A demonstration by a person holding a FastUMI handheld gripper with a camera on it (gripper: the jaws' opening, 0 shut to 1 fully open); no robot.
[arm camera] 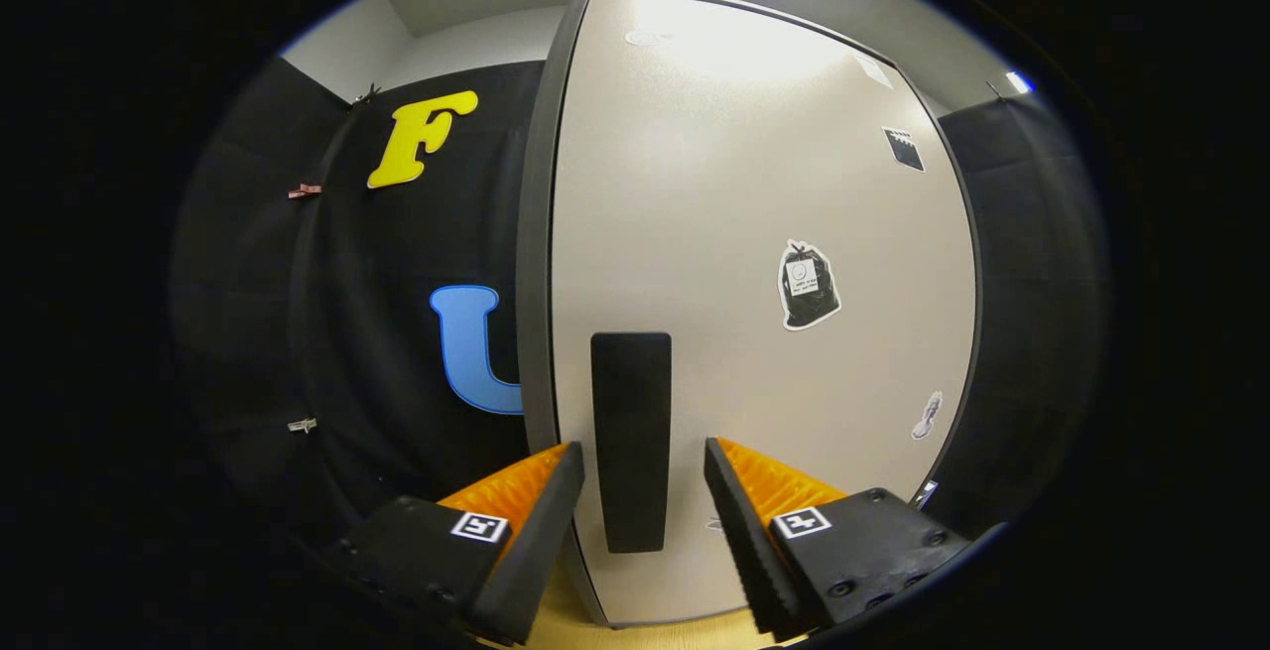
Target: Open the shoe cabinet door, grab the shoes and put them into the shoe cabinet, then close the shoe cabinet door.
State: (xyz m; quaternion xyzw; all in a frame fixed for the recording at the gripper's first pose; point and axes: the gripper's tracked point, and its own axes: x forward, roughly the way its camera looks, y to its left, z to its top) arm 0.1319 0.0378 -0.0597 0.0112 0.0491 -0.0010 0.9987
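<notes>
The shoe cabinet door [734, 233] is a pale flat panel with a dark frame, standing right in front of me. A tall black handle [631, 437] is mounted near the door's left edge. My gripper [643, 456] is open, with one finger on each side of the handle. Small gaps separate the pads from the handle, so neither finger presses on it. Whether the door is fully closed I cannot tell from here.
Several stickers dot the door, the largest a dark bag-shaped one [808, 285] to the right of the handle. Black booth cloth [397, 332] hangs left of the cabinet and also to its right. A strip of pale wooden floor [635, 635] lies below the door.
</notes>
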